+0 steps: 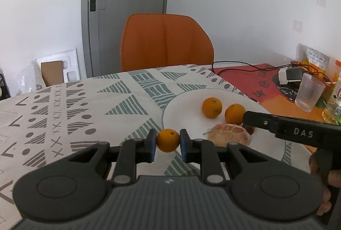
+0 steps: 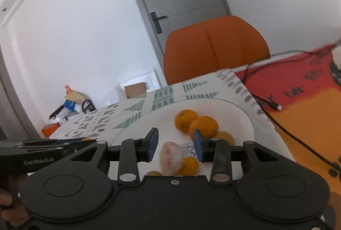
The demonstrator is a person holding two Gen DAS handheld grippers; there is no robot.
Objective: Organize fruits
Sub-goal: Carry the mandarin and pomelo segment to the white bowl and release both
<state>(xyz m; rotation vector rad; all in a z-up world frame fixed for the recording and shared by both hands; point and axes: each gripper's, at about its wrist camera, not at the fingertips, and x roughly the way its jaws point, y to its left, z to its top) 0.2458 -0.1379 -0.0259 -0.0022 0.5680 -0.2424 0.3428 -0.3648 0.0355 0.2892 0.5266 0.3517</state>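
A white plate (image 1: 183, 102) is seen on the patterned surface (image 1: 64, 106), right of the left gripper (image 1: 168, 140), which is clamped on a small orange (image 1: 168, 140). The right gripper (image 2: 175, 142), empty, is parted above a peeled fruit (image 2: 171, 157).

Two oranges (image 1: 211, 107) (plus peeled fruit (image 1: 228, 135)) on white plate (image 1: 183, 108).

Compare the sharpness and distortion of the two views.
Left wrist view: sharp, the orange clamped in the left gripper is crisp, the door frame bows from fisheye. Right wrist view: motion-blurred, the peeled fruit and the oranges on the plate are smeared, and the whole room tilts.
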